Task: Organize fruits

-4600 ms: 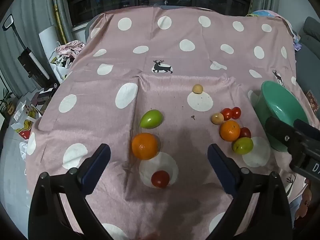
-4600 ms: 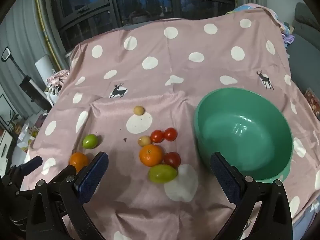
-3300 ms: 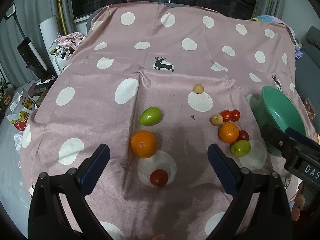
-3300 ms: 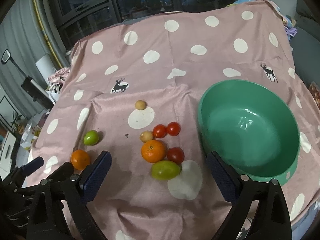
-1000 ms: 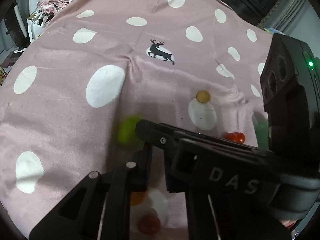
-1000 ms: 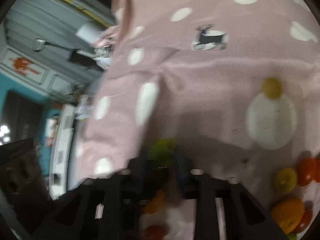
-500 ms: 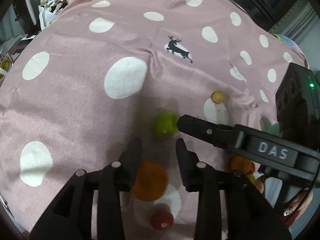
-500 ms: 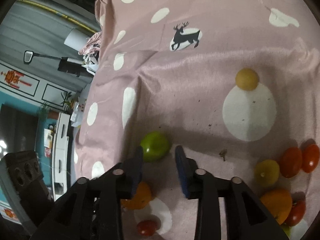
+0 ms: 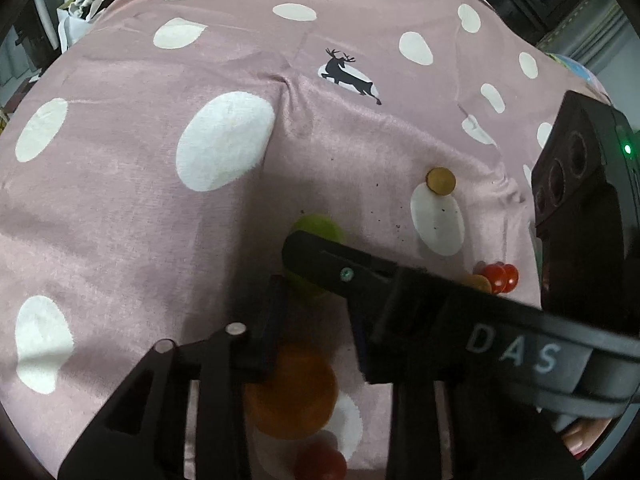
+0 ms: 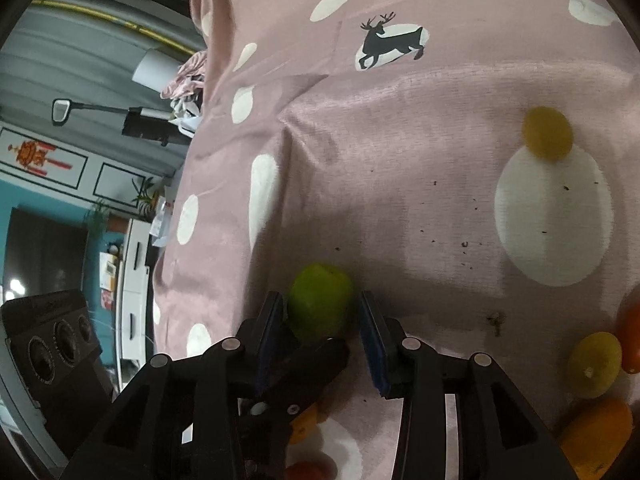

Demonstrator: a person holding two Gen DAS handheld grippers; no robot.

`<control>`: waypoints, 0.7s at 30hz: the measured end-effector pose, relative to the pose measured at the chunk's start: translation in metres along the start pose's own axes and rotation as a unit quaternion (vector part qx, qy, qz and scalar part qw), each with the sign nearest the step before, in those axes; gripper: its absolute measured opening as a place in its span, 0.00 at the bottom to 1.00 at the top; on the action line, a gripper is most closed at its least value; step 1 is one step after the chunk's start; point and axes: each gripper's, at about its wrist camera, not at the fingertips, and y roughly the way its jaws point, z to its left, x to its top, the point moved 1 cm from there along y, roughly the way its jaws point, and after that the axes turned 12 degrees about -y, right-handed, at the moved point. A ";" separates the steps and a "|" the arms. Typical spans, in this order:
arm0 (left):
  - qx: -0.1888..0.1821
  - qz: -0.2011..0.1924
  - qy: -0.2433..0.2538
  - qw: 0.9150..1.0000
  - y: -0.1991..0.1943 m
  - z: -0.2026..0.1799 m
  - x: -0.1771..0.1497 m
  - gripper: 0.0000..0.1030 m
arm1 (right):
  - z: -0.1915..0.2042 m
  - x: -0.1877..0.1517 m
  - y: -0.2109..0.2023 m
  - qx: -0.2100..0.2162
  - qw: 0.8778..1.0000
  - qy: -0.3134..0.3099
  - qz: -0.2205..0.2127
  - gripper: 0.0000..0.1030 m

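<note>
A green fruit [image 10: 320, 306] lies on the pink spotted cloth [image 10: 400, 152]. My right gripper [image 10: 322, 320] has its blue pads on either side of it, jaws narrowed around it, a thin gap still showing on the right. In the left wrist view the green fruit [image 9: 318, 232] is partly hidden behind the right gripper's body. My left gripper [image 9: 316, 320] sits just behind it with jaws narrowed and nothing between them. An orange [image 9: 292, 392] and a red tomato [image 9: 320, 460] lie under the left gripper.
A small tan fruit [image 10: 547, 133] sits on a white spot further back. A yellow fruit [image 10: 594, 364], an orange [image 10: 596, 436] and red tomatoes [image 9: 498, 276] cluster at the right. The cloth's left edge drops off toward room clutter.
Both grippers went from wide open and high to narrowed and low over the green fruit. In the last half second the right gripper moved forward so its pads bracket the fruit.
</note>
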 end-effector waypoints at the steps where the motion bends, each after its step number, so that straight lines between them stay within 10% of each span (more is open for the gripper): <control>1: 0.004 -0.002 0.003 1.000 0.000 0.000 0.000 0.23 | 0.000 0.000 0.000 0.000 1.000 -0.001 0.000 0.37; 21: -0.052 -0.064 0.099 0.992 -0.060 -0.056 -0.029 0.22 | 0.020 -0.023 -0.087 -0.042 0.992 -0.031 -0.116 0.37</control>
